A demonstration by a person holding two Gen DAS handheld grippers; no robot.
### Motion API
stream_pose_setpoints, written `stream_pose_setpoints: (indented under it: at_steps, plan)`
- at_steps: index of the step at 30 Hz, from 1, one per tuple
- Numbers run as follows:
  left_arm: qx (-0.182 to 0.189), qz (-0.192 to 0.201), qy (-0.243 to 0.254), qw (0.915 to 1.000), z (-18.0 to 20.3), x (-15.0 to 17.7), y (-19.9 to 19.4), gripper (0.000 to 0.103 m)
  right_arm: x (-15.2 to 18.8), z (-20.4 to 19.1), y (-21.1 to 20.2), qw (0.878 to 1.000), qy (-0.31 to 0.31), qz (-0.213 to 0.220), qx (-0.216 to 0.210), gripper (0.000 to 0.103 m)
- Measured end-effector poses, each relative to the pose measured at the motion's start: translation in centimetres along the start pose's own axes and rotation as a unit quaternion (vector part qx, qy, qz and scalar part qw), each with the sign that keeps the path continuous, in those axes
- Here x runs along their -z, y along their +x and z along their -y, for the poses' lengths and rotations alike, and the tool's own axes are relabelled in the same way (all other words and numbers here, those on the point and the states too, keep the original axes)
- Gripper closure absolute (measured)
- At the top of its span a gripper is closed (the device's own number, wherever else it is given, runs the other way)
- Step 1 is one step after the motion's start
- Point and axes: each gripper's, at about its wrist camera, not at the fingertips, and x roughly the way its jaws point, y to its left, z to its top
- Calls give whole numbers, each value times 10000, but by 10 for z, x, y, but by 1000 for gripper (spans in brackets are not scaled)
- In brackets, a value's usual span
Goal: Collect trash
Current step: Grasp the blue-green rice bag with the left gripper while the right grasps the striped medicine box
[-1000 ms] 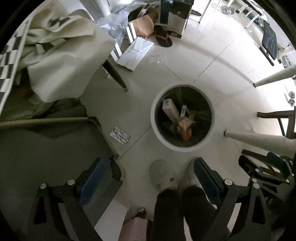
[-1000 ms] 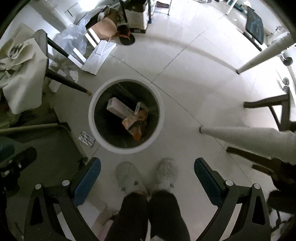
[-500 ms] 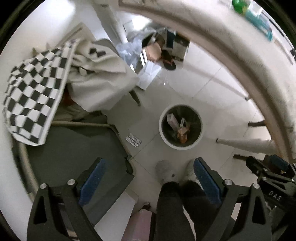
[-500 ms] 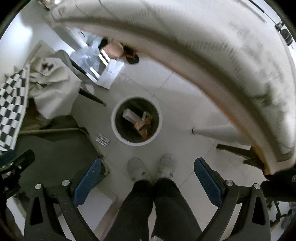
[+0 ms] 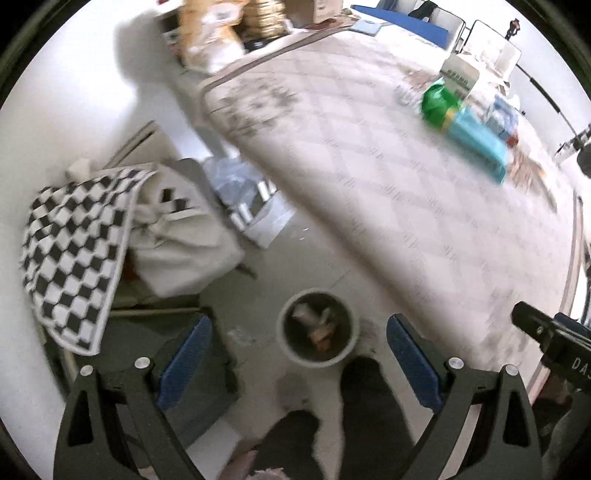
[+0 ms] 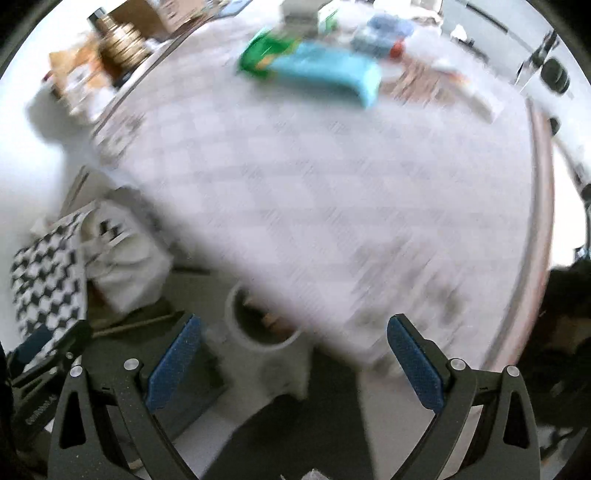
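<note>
Left gripper [image 5: 299,358]: your jaws stand wide apart with nothing between the blue pads; you point almost straight down, so the floor and bin fill the 6 o'clock half of this view.
Right gripper [image 6: 293,360]: also spread wide and empty. Its dark body shows at 4 o'clock in the left wrist view, so you hold the two close side by side.
Your legs [image 5: 369,406]: dark trousers at 6 o'clock, right at the bin, which puts you standing over it.
Trash bin [image 5: 318,326]: a round, pale-rimmed bucket on the floor, dead centre between your left pads. It sits just beside the table's edge, probably so rubbish can be dropped straight in.
Bin contents [image 5: 319,330]: a pale boxy piece and something orange-brown lie at the bottom; blur hides more. In the right wrist view the tabletop covers the bin's 2 o'clock side.
Checkered cloth [image 5: 74,258]: black and white, draped over a chair at 9 o'clock, with a cream cloth [image 5: 184,251] beside it.
Table [image 5: 369,184]: a large top under a pale diamond-patterned cover, sweeping from 12 to 3 o'clock.
Trash left to collect: a green packet [image 6: 266,55] and a long turquoise packet [image 6: 328,74] touch each other at 12 o'clock in the right wrist view, well apart from the bin. Both look light and crinkly; I judge them your next targets.
Far end: boxes and clutter [image 5: 210,33] at 11 o'clock, too smeared to name.
</note>
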Motion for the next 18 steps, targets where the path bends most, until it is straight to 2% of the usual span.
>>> stream_pose_setpoints:
  at_steps: [5, 10, 12, 14, 18]
  plan:
    - [424, -298, -329, 9981, 69, -73, 25, 6, -91, 87, 11, 9986, 461, 40, 254, 1]
    - [818, -714, -561, 9925, 153, -151, 58, 6, -159, 167, 45, 9960, 754, -214, 418, 1]
    - [812, -845, -689, 9907, 180, -177, 70, 6, -185, 191, 61, 9953, 743, -342, 522, 1]
    - [843, -1012, -895, 9872, 199, -197, 86, 6, -207, 210, 79, 9948, 672, -458, 610, 1]
    - [869, -1501, -1531, 9729, 215, -227, 125, 6, -252, 240, 106, 9958, 454, -504, 620, 1]
